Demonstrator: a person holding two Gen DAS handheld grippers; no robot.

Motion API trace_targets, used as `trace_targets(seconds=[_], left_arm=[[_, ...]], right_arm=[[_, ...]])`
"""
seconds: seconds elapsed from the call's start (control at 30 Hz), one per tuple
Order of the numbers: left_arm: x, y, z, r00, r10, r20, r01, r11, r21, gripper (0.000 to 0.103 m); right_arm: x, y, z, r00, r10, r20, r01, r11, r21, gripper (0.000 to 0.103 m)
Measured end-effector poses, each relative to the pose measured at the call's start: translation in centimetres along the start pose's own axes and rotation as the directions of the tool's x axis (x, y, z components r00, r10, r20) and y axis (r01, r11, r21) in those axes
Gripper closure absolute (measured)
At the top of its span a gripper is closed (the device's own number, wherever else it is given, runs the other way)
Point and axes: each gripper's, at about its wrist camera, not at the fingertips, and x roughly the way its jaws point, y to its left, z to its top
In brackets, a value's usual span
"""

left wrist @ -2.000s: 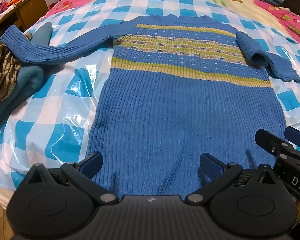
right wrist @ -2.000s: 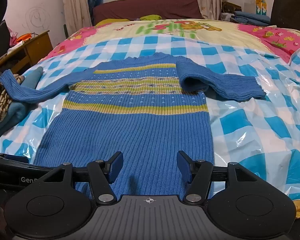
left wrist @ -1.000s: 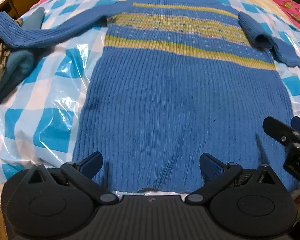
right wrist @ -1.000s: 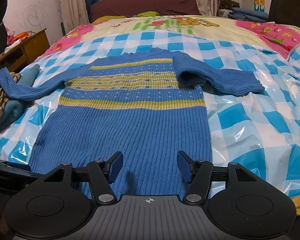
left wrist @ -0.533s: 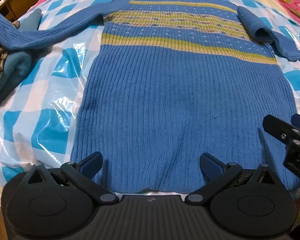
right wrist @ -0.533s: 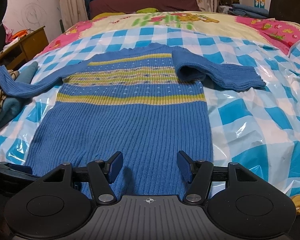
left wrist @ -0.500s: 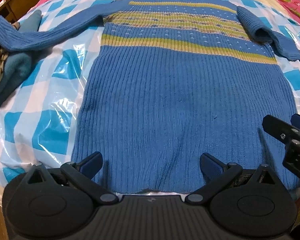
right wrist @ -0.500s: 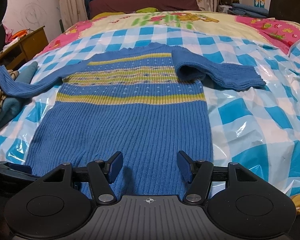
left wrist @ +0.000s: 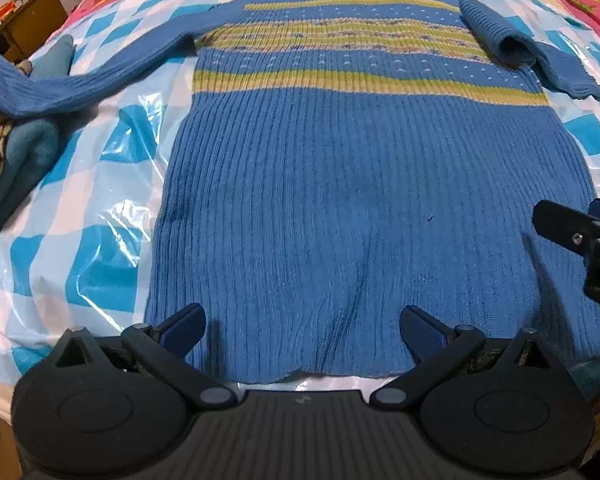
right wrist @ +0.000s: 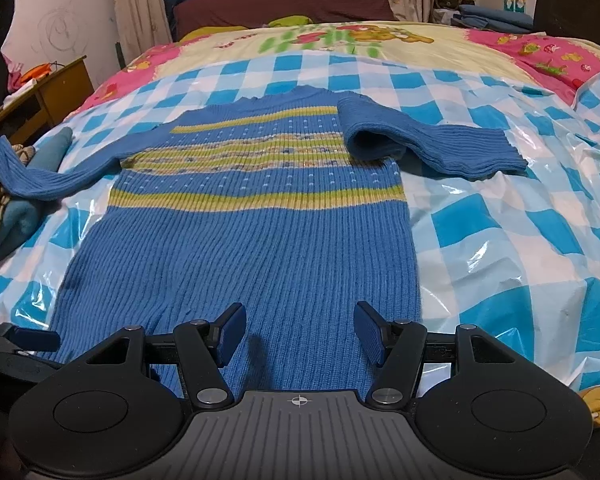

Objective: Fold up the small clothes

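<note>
Left gripper (left wrist: 302, 326): jaws spread wide over the hem of the blue sweater (left wrist: 352, 184), gripping nothing. Right gripper (right wrist: 300, 330): jaws likewise wide above the hem, empty. Sweater flat on the bed (right wrist: 540, 216) with its checked plastic cover, one sleeve stretched left onto piled clothes (right wrist: 4, 208), the other folded right. Wooden desk (right wrist: 40, 96) left, curtains (right wrist: 138, 4) behind.

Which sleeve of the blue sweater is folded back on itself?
The sleeve on the picture's right is doubled over; the other sleeve stretches out straight onto the pile of clothes.
</note>
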Motion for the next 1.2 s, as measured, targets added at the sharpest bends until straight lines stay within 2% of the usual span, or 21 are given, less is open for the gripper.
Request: trace_targets(seconds=[0.33, 0.53, 0.77, 0.97, 1.2], left_arm=[[1.6, 0.7, -0.3, 0.998, -0.027, -0.056, 0.023, 0.997, -0.079, 0.0], [1.9, 0.3, -0.4, 0.998, -0.015, -0.062, 0.011, 0.998, -0.061, 0.0], [2.3, 0.9, -0.5, 0.996, -0.044, -0.073, 0.038, 0.996, -0.083, 0.0], [1.5, 1.3, -0.4, 0.998, -0.039, -0.052, 0.035, 0.996, -0.08, 0.0], [-0.8, 1.2, -0.1, 0.999, 0.014, 0.031, -0.013, 0.999, -0.045, 0.0]], right_arm=[[0.0, 0.0, 0.0, 1.0, 0.001, 0.001, -0.001, 1.0, 0.001, 0.043], [-0.1, 0.0, 0.0, 1.0, 0.001, 0.001, -0.001, 1.0, 0.001, 0.043], [0.0, 0.0, 0.0, 1.0, 0.003, 0.002, -0.003, 1.0, 0.001, 0.043], [0.0, 0.0, -0.1, 1.0, 0.007, 0.002, -0.007, 1.0, 0.004, 0.043], [0.0, 0.1, -0.1, 1.0, 0.009, 0.003, -0.009, 1.0, 0.007, 0.043]])
